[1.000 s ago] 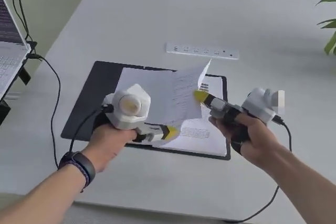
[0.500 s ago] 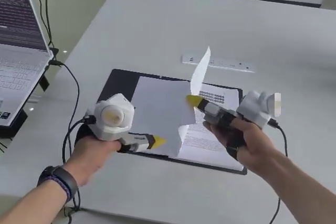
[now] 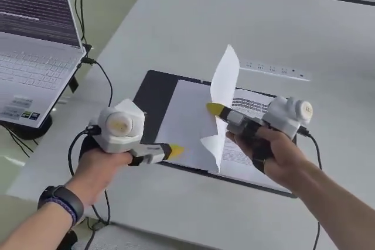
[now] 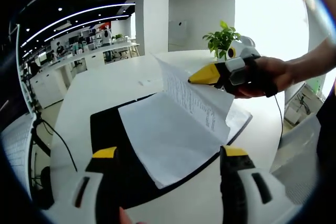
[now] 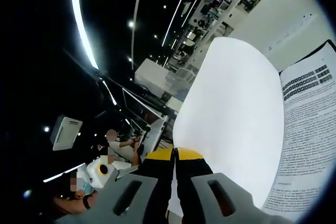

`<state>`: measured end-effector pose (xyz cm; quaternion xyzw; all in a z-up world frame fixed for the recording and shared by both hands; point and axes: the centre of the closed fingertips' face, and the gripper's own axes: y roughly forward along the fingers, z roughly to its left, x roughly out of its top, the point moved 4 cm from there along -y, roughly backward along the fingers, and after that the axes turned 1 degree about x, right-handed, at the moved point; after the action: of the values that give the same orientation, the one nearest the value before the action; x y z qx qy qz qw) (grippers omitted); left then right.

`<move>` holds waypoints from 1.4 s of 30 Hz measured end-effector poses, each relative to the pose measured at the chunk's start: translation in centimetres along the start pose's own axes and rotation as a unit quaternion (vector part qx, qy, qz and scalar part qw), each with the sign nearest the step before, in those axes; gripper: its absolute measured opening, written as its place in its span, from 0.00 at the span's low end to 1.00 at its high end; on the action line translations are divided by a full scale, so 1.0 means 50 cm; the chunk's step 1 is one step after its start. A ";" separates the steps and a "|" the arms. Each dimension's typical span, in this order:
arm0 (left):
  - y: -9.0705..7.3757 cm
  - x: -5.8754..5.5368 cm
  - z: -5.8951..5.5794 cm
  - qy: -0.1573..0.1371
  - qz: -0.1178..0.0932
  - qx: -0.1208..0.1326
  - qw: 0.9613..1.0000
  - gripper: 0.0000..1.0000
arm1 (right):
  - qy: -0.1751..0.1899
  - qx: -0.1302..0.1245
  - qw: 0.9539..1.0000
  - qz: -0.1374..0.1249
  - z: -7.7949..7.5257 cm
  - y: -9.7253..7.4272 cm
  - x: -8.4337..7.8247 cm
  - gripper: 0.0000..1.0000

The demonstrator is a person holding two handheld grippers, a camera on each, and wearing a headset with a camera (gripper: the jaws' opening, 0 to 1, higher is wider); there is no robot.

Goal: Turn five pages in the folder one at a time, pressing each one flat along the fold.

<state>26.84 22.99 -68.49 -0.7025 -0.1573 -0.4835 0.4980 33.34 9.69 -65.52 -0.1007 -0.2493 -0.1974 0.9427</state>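
Laptop (image 3: pixel 32 68) cut off by left and top edges, screen text too small to read. Right part of folder (image 3: pixel 153 95) hidden behind right hand (image 3: pixel 274 155) and right gripper (image 3: pixel 214 109). The lifted page (image 3: pixel 225 77) covers part of printed sheet (image 3: pixel 249 105); print illegible.

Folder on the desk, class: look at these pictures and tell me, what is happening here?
A person works with a gripper in each hand over an open black folder on a white table. The right gripper is shut on the edge of one page, which stands lifted and curved, mid-turn, above the printed sheet. The left gripper is open at the folder's near edge, by the blank left-hand sheet, holding nothing. The page is not yet laid down or pressed flat.
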 end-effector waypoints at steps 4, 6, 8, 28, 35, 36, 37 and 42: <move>-0.014 -0.009 0.011 -0.010 -0.001 0.007 1.000 0.78 | 0.004 0.000 1.000 0.013 -0.017 0.029 -0.007 0.00; -0.018 -0.012 0.015 -0.018 -0.001 0.008 1.000 0.79 | 0.006 -0.003 1.000 0.020 -0.016 0.045 -0.017 0.00; -0.024 -0.015 0.018 -0.018 -0.001 0.009 1.000 0.80 | 0.006 -0.005 1.000 0.028 -0.032 0.064 -0.023 0.00; -0.042 -0.041 0.029 -0.039 -0.001 0.017 0.999 0.80 | 0.039 -0.045 0.994 0.096 -0.119 0.167 -0.107 0.00; -0.045 -0.046 0.034 -0.049 -0.003 0.022 0.999 0.80 | 0.044 -0.081 0.989 0.111 -0.162 0.194 -0.138 0.00; -0.046 -0.048 0.035 -0.051 -0.003 0.022 0.998 0.80 | 0.049 -0.087 0.988 0.115 -0.167 0.199 -0.144 0.00; -0.046 -0.049 0.036 -0.052 -0.003 0.022 0.998 0.80 | 0.051 -0.089 0.988 0.118 -0.170 0.202 -0.148 0.00; -0.045 -0.059 0.039 -0.058 0.002 0.026 0.998 0.80 | 0.054 -0.105 0.985 0.128 -0.186 0.210 -0.169 0.00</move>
<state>24.86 26.46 -69.78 -0.7164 -0.1971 -0.4370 0.5068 35.05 19.20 -78.74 -0.2190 -0.1610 -0.1057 0.9565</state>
